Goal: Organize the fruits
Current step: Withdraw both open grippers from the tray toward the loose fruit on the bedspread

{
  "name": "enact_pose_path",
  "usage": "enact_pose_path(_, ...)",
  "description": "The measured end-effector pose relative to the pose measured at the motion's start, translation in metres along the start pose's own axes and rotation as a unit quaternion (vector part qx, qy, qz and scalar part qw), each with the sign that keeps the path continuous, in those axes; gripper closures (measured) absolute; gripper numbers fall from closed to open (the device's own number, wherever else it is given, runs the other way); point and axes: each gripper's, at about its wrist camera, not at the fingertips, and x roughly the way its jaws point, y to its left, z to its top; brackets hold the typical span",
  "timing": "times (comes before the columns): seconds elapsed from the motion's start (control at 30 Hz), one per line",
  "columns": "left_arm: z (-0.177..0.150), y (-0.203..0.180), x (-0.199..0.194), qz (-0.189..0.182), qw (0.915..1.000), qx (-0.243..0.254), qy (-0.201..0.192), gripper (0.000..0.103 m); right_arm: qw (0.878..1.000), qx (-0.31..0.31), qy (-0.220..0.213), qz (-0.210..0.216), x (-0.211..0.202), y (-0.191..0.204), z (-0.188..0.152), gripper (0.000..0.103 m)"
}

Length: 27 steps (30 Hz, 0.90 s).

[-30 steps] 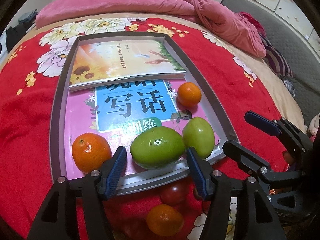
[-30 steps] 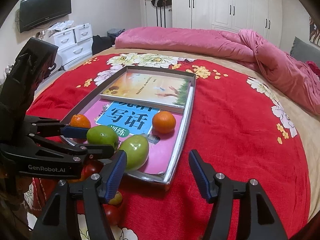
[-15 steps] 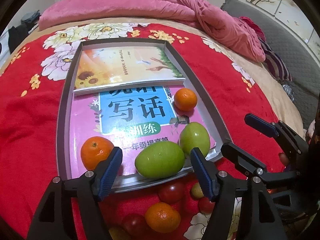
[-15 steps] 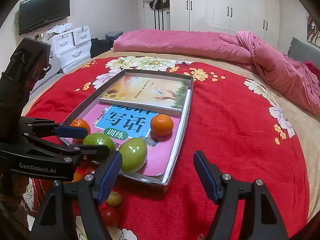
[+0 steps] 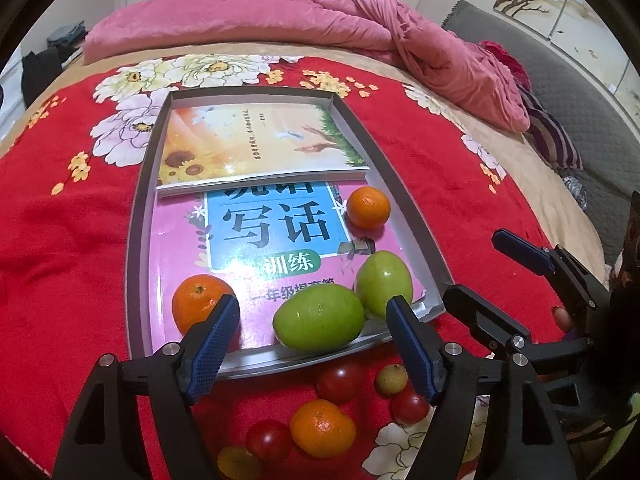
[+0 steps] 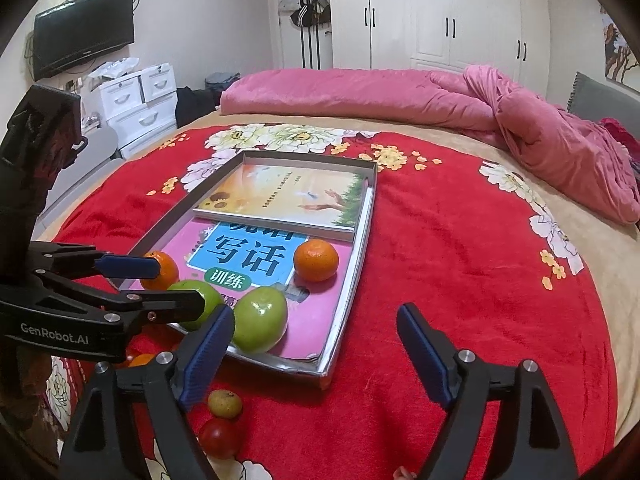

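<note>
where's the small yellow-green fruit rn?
Small yellow-green fruit lies on the red blanket just outside the tray, between two tomatoes.

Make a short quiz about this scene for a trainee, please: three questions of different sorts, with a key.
1. True or false: both green fruits lie inside the tray.
2. How many oranges are in the tray? A) one B) two C) three
3. Fill in: the fruits in the tray rest on the ____ book.

Key:
1. True. They sit side by side at the tray's near edge.
2. B. A third orange lies outside, on the red blanket with the tomatoes.
3. Pink. The left gripper and right gripper are opening, nothing between the jaws.
</note>
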Motion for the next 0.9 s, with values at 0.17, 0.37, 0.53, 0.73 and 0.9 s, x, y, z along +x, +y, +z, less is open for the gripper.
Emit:
enact_pose_path(0.17, 0.0, 0.003, -0.004, 0.003, 1.0, -0.005, -0.003, 0.026, 1.0, 0.007, -0.007, 0.0, -0.003, -0.002, 0.001, 0.015)
enact_pose_path(0.37, 0.002, 0.009, -0.01, -0.001, 0.9999, -0.014, -0.009, 0.026, 1.0, 0.016, -0.011, 0.0, -0.005, -0.004, 0.002, 0.014)
enact_pose_path(0.53, 0.003, 0.012, -0.017, -0.001, 0.9997, -0.02, -0.015, 0.026, 1.0, 0.021, -0.016, -0.001, -0.007, -0.006, 0.003, 0.014)
enact_pose_path(0.73, 0.005, 0.016, -0.028, -0.004, 0.9994, -0.023, -0.026, 0.026, 0.999, 0.028, -0.024, -0.002, -0.01, -0.009, 0.004, 0.014)
enact_pose_path(0.9, 0.006, 0.02, -0.039, -0.013, 0.9989, -0.027, -0.036, 0.026, 0.999, 0.029, -0.034, 0.001, -0.016, -0.009, 0.005, 0.009)
